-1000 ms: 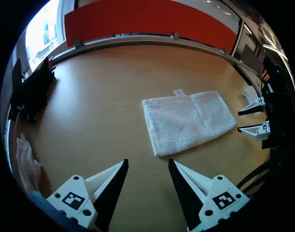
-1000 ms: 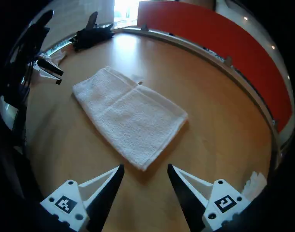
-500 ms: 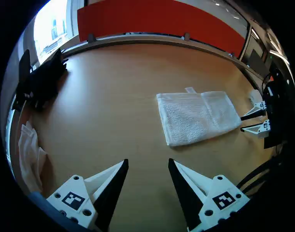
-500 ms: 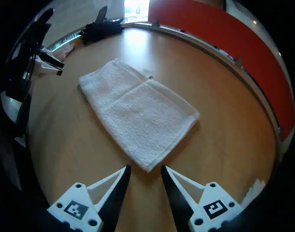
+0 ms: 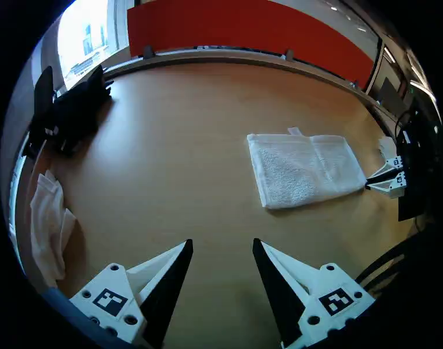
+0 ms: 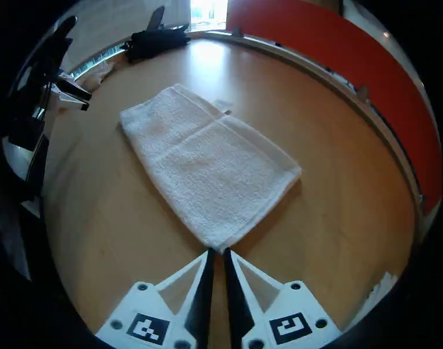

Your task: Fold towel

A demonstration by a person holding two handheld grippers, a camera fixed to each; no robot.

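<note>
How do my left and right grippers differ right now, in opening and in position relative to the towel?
Opening: the left gripper is wide open, while the right gripper is closed to a thin slit.
Position: the left gripper sits well back from the towel, with bare table between. The right gripper's tips are at the towel's near corner; whether they pinch it is unclear.
Both have white fingers with black inner faces.

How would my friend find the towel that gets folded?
Look at the big wooden table in front of the red panel. The towel lies flat near its middle. It is a neat white rectangle with a small tag, unlike the crumpled white cloth at the edge.
</note>
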